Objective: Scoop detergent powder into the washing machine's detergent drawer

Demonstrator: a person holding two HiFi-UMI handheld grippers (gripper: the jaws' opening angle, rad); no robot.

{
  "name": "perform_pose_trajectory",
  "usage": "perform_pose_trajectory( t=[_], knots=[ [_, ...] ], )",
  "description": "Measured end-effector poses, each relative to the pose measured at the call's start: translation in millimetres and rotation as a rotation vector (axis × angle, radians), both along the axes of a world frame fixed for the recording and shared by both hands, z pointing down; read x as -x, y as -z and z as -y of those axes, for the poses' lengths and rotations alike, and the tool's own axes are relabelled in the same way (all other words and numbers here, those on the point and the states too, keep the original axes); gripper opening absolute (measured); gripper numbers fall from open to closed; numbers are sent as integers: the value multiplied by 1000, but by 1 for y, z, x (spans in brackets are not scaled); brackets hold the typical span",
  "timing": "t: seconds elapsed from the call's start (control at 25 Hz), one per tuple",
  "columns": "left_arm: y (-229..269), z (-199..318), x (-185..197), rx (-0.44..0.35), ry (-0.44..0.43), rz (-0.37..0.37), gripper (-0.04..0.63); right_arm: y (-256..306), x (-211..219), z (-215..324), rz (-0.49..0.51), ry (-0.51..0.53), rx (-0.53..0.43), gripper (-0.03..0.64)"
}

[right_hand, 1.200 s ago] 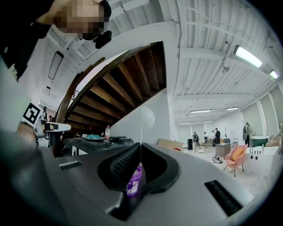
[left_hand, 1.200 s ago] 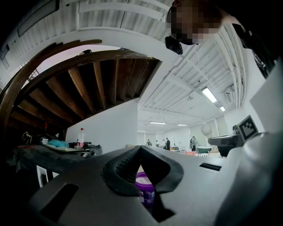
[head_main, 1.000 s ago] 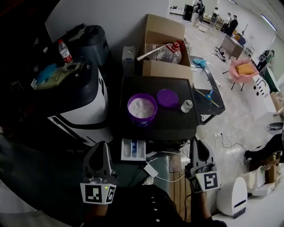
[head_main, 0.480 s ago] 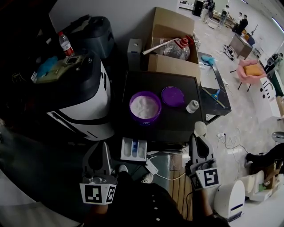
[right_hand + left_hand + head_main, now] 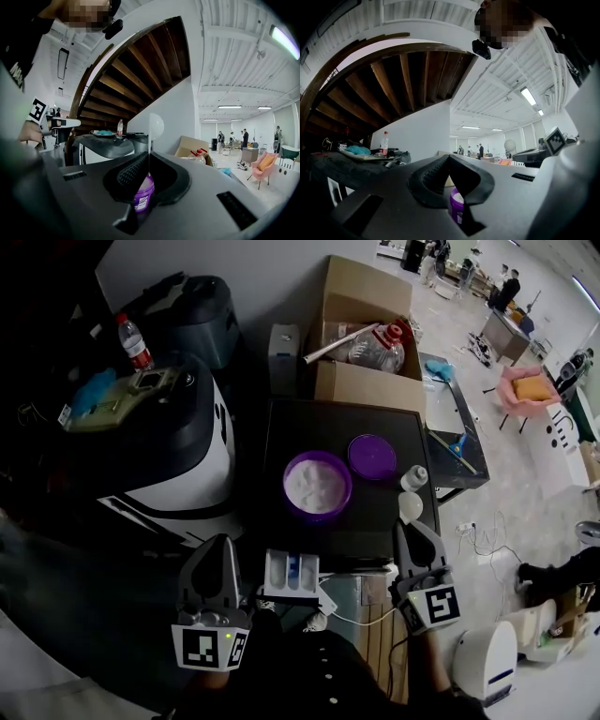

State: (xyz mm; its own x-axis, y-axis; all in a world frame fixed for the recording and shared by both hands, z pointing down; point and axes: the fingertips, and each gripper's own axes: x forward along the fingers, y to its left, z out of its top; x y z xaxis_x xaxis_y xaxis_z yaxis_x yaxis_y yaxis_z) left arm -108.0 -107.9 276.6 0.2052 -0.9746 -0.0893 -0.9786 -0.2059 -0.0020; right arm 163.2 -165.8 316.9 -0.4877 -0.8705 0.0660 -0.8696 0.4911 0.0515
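Observation:
A purple tub (image 5: 317, 486) of white powder stands open on the black machine top (image 5: 375, 512), with its purple lid (image 5: 372, 456) beside it to the right. The white detergent drawer (image 5: 292, 576) sticks out below the top's front edge. My right gripper (image 5: 411, 529) is shut on the thin handle of a white spoon (image 5: 410, 507), whose bowl (image 5: 155, 125) stands up above the jaws, to the right of the tub. The tub (image 5: 143, 192) shows past the shut jaws. My left gripper (image 5: 219, 549) is shut and holds nothing, left of the drawer; the tub (image 5: 457, 206) shows beyond its jaws.
A small white bottle (image 5: 413, 478) stands at the top's right edge. An open cardboard box (image 5: 361, 343) holding a jug sits behind. A black-and-white machine (image 5: 173, 442) with a water bottle (image 5: 134, 343) on it is at the left. Cables (image 5: 352, 615) lie on the floor below the drawer.
The head view has shifted a little. My right gripper with the spoon has drawn slightly nearer the tub's right side. The left gripper has hardly moved.

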Motion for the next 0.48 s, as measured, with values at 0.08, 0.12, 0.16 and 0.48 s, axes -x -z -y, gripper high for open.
perform_pose_trajectory(
  t=[0.08, 0.12, 0.16, 0.48],
  knots=[
    [-3, 7, 4, 9, -6, -4, 14, -5, 6, 9, -15, 6, 17, 33],
    [-4, 10, 7, 14, -9, -5, 14, -8, 10, 14, -23, 9, 25, 33],
    [-6, 13, 9, 18, -10, -7, 14, -10, 13, 18, -33, 14, 33, 32],
    [-21, 28, 23, 64, -13, -15, 14, -37, 38, 54, -145, 92, 105, 34]
  ],
)
